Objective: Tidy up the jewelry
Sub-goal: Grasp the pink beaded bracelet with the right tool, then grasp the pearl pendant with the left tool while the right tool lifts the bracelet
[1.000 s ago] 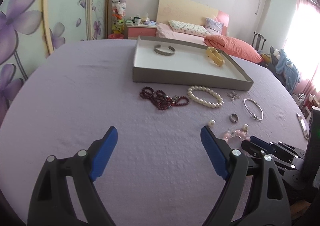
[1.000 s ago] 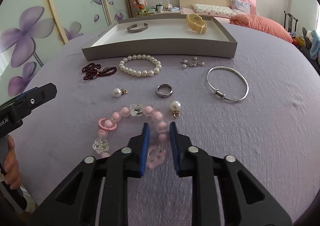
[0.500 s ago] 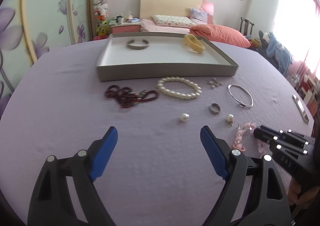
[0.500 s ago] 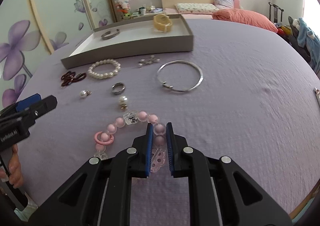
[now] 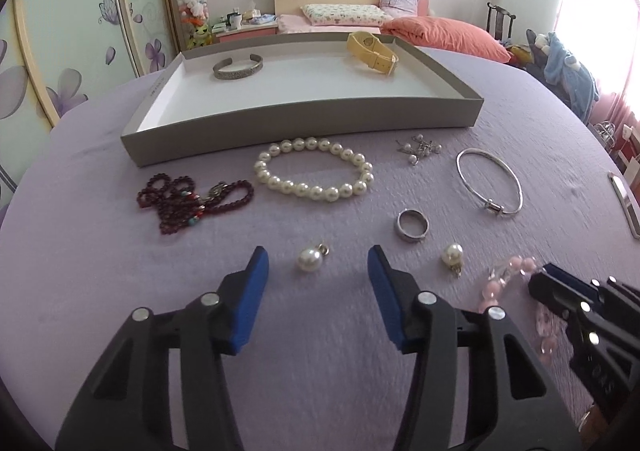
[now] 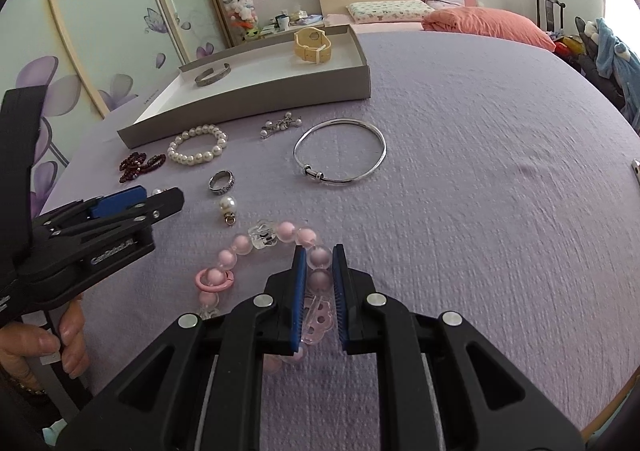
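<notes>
Left gripper [image 5: 316, 265]: open, its fingers either side of a pearl pendant [image 5: 307, 260].
Right gripper [image 6: 319, 257]: closed on pink bead bracelet [image 6: 244, 244].

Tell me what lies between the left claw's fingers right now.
A loose pearl pendant lies on the purple cloth just ahead of the open left claw, centred in its gap, untouched. The left wrist view shows it.

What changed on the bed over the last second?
The left claw moved in and narrowed its still-open gap around the loose pearl pendant. The right claw stayed clamped on the pink bead bracelet. The tray and other jewelry stayed put.
</notes>
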`<move>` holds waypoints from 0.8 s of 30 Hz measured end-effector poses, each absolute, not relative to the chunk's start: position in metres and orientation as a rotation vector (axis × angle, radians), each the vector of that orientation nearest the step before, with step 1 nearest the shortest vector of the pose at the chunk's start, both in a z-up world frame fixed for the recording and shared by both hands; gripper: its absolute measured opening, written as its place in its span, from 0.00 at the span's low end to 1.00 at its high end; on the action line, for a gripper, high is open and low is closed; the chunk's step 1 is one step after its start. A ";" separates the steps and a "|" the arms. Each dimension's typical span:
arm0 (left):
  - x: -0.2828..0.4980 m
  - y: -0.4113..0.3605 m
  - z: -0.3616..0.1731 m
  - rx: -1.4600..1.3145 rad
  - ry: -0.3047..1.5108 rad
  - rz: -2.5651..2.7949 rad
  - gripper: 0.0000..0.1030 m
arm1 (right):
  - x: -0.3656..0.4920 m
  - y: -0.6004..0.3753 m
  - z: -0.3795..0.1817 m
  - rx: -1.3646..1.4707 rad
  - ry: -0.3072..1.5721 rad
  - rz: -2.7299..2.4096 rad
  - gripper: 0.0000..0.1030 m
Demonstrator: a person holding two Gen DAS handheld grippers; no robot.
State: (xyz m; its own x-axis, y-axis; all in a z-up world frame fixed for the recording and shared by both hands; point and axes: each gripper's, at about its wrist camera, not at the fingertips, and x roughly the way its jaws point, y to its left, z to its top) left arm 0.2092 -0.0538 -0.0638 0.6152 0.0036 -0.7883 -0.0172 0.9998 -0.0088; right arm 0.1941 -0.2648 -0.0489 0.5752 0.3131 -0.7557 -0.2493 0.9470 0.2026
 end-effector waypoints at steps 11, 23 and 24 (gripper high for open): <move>0.206 -0.045 -0.061 -0.044 0.894 0.013 0.14 | 0.195 -0.261 -0.044 0.085 0.896 0.366 0.13; 0.168 0.006 -0.028 -0.079 0.813 0.050 0.14 | 0.182 -0.253 0.000 0.084 0.790 0.425 0.13; 0.165 0.010 -0.024 -0.083 0.805 0.052 0.14 | 0.182 -0.251 0.003 0.083 0.784 0.428 0.13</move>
